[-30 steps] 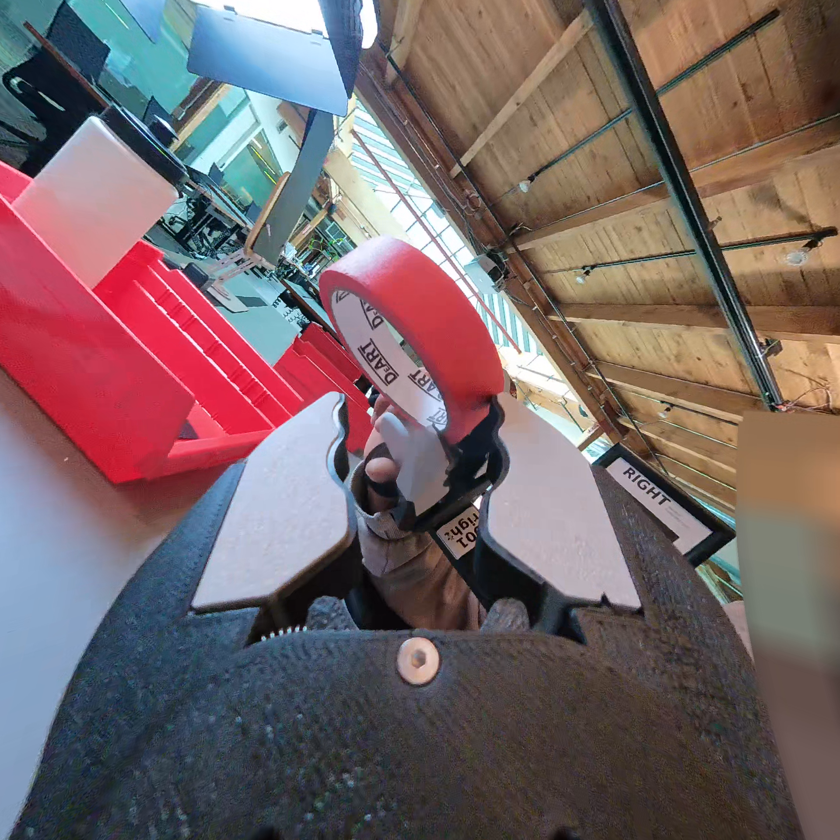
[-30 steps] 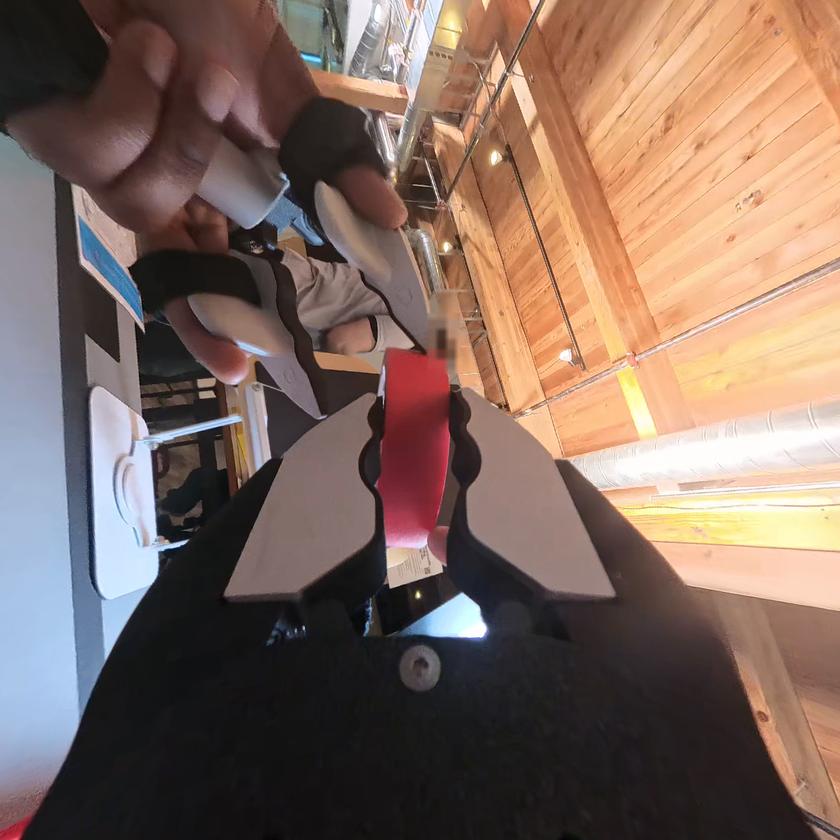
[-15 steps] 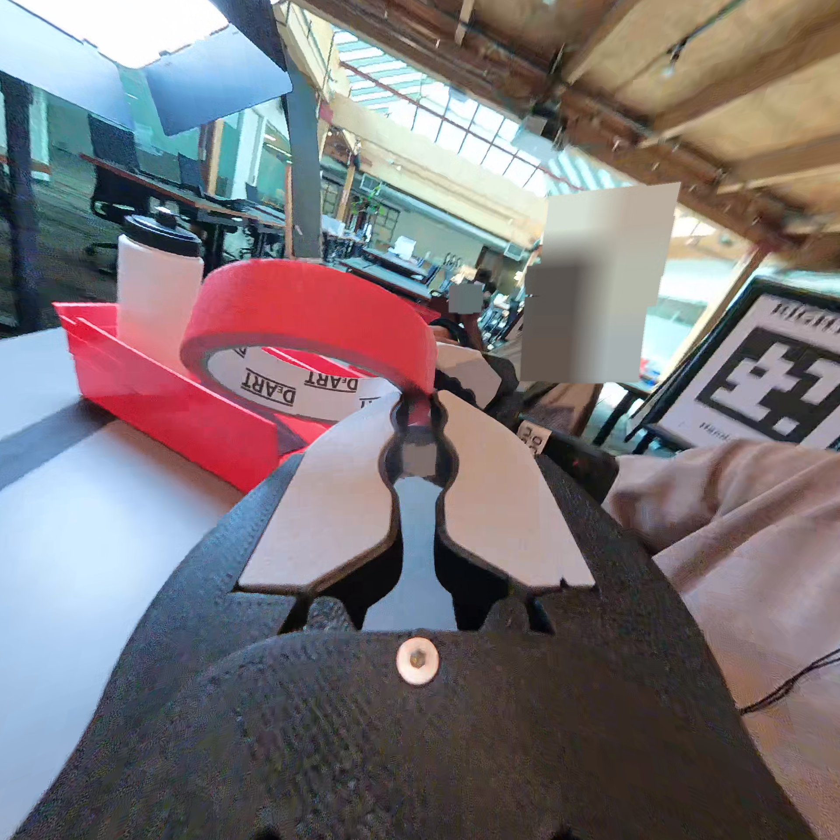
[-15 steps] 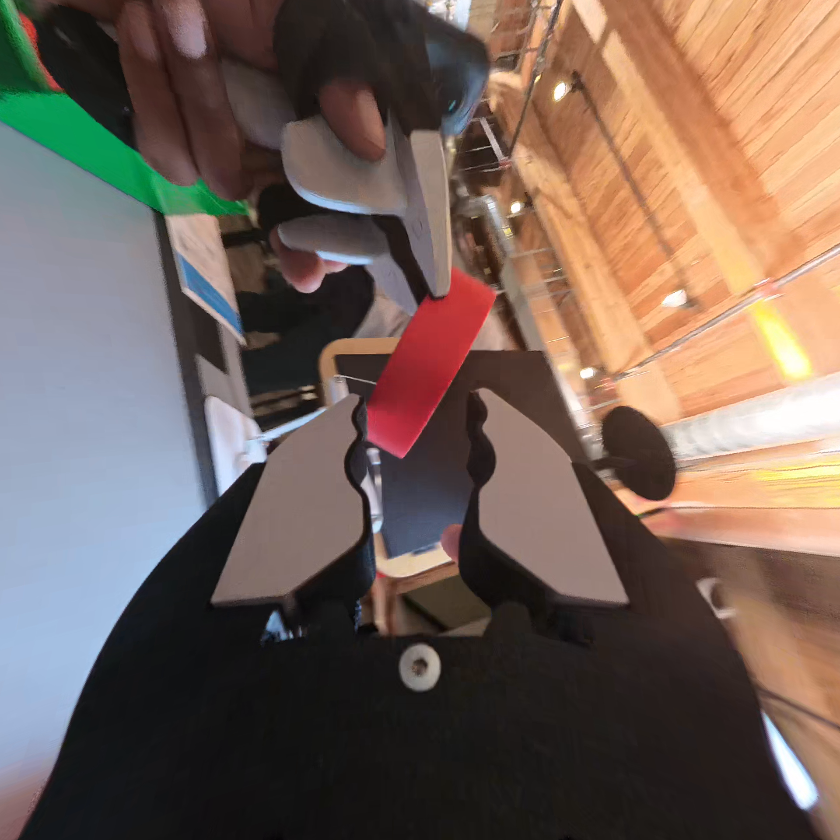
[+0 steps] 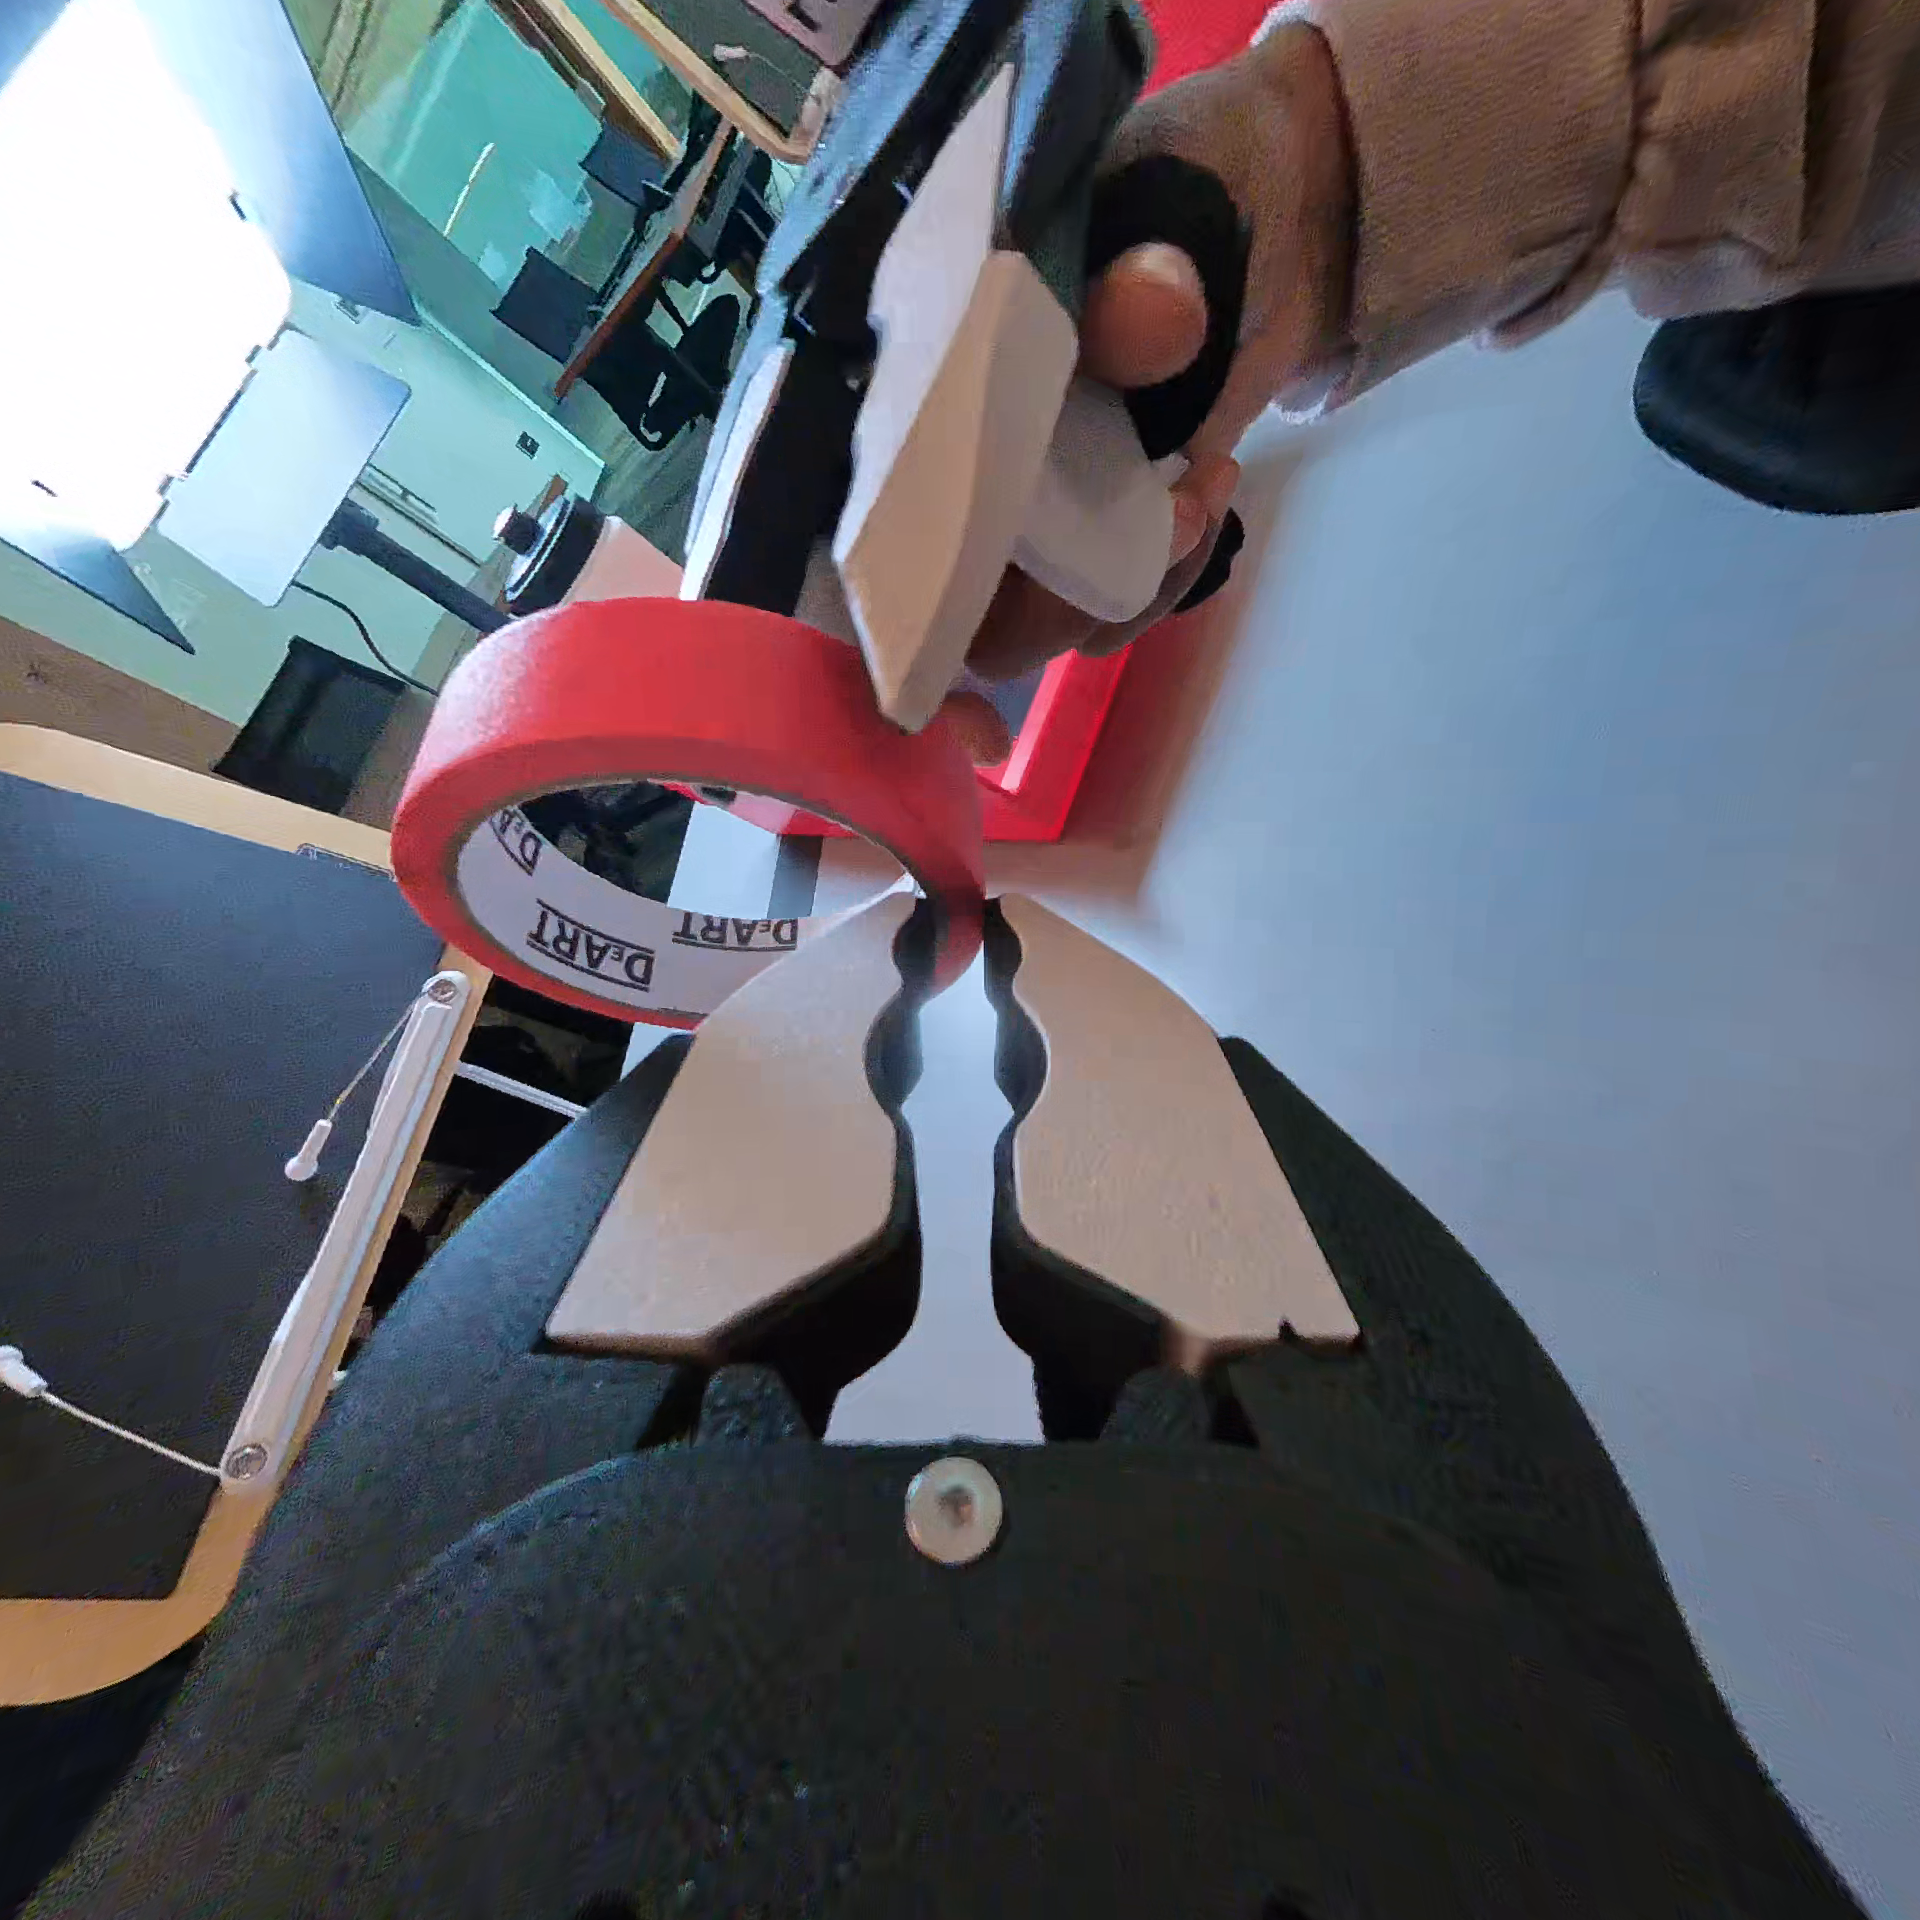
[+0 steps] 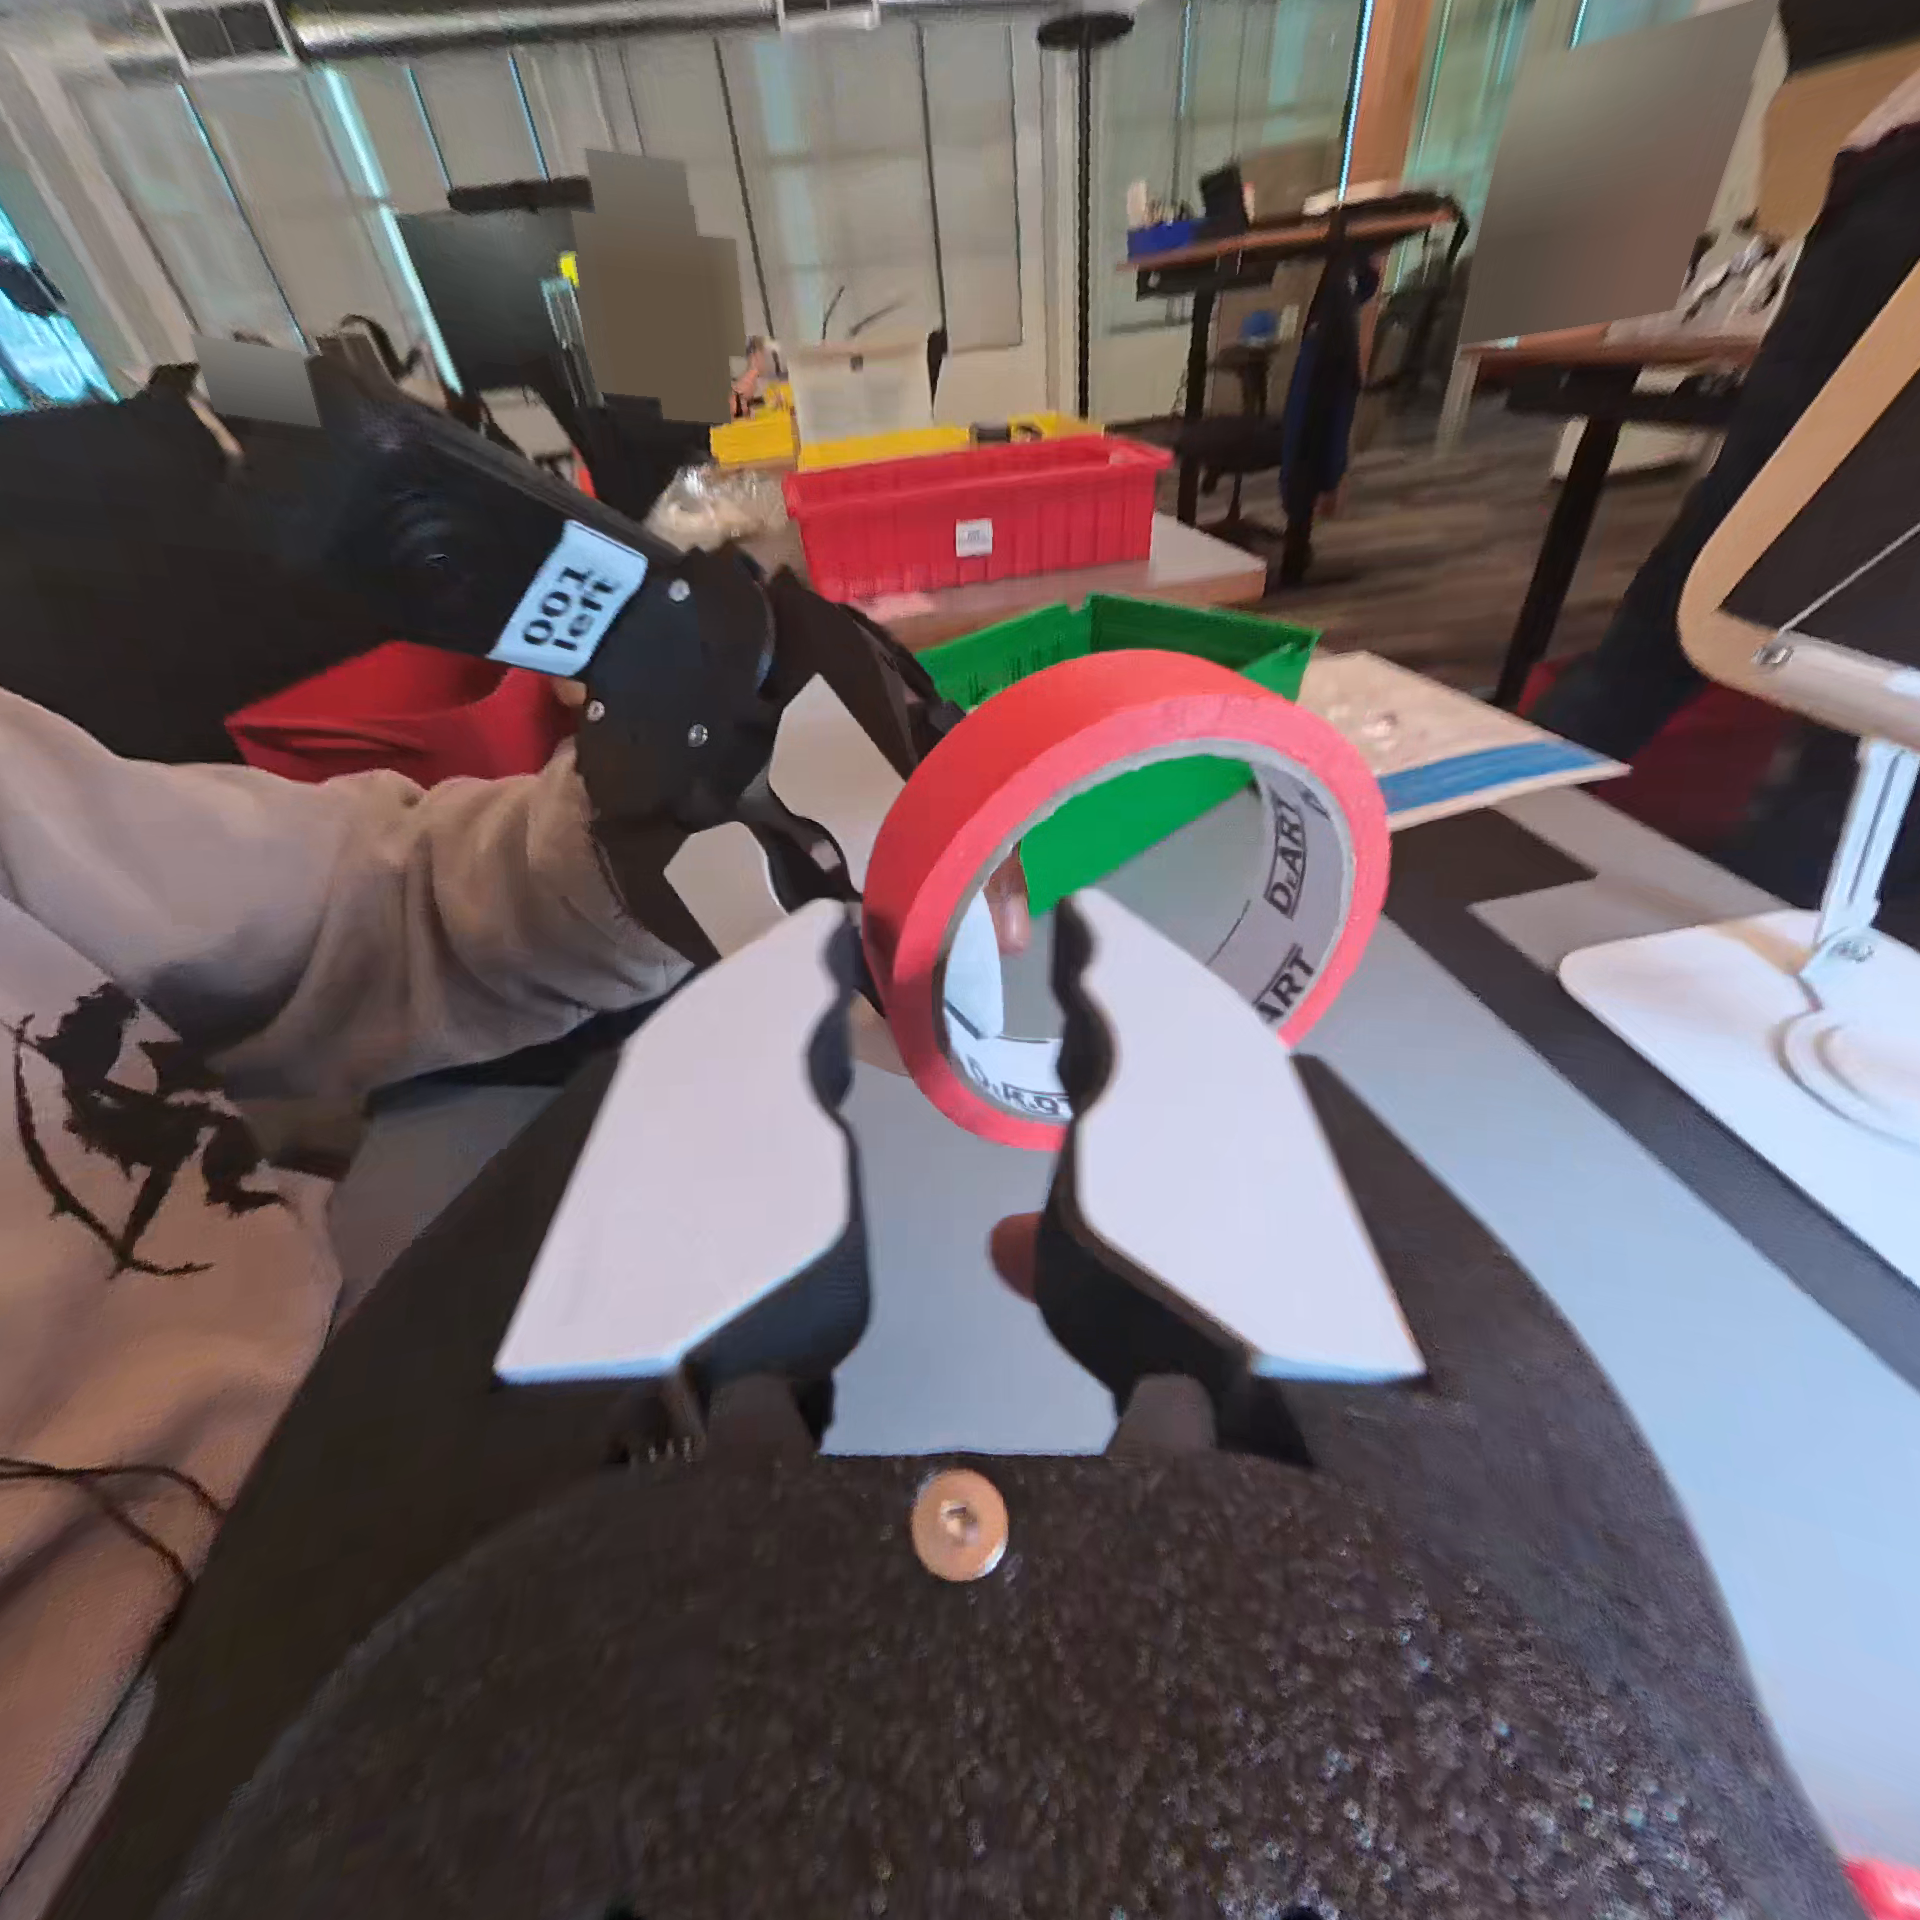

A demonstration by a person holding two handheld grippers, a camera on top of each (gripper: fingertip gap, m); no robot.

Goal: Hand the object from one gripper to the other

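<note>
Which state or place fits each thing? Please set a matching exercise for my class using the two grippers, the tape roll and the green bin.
Things:
1. left gripper
2. right gripper
3. tape roll
4. green bin

States or places:
A. open, fingers either side of the roll's near wall
B. red outside, pale inside
C. farther off, behind the roll
D. shut on the roll's wall

Pairs: 1-D, 2-A, 3-B, 4-C
</note>
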